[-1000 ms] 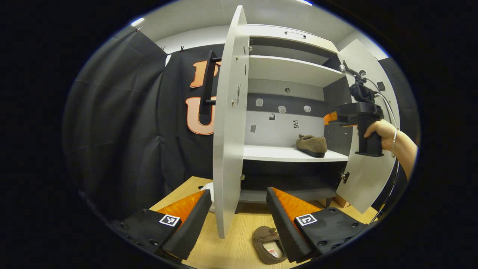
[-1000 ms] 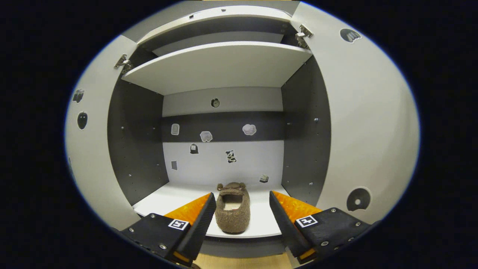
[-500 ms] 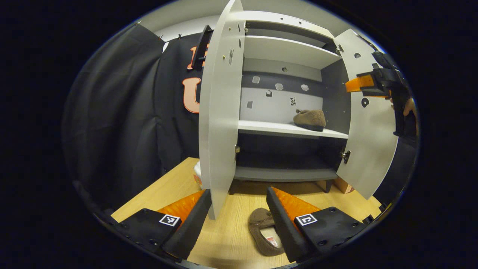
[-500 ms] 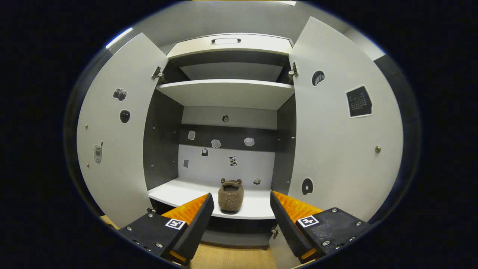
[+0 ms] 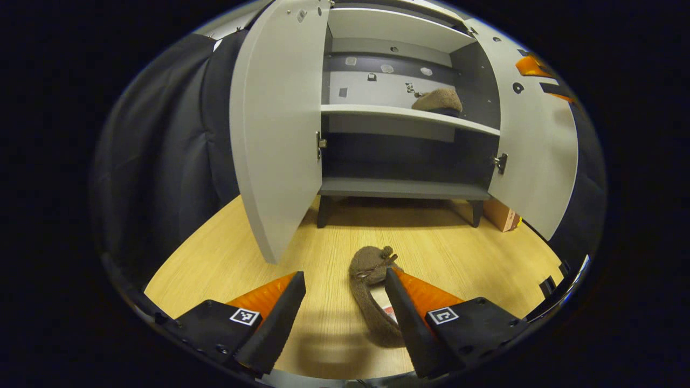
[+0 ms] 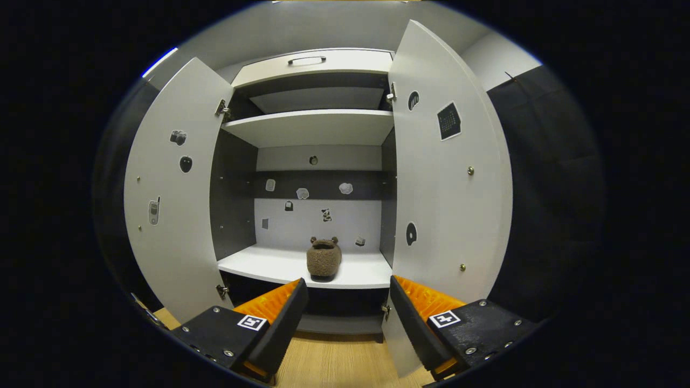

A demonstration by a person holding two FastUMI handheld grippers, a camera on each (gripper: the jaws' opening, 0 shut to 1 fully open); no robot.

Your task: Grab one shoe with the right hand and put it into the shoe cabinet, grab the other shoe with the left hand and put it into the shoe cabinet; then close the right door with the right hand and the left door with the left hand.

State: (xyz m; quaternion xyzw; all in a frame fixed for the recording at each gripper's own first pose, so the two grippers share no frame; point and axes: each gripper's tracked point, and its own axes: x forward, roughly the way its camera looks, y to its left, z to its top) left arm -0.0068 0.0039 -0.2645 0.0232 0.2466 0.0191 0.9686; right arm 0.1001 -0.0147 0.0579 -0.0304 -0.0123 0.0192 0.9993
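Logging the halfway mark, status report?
Left hand-held gripper open, low over floor shoe. Right hand-held gripper open, empty. Other shoe on cabinet shelf. Both doors open.

Left gripper view sits low, near the floor (image 5: 474,253), angled up at cabinet (image 5: 404,188). Right gripper view faces it head-on, higher. Both share shelf w/ shoe (image 6: 323,258).

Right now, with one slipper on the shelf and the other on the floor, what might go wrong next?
The left claw is open, and the floor slipper lies off-centre, against one finger; closing now might pinch only its edge, so it could slip out on the lift.

The left door hangs open beside the path upward, so the claw or slipper might knock it.

The shelf slipper sits mid-shelf; the second one might bump it.
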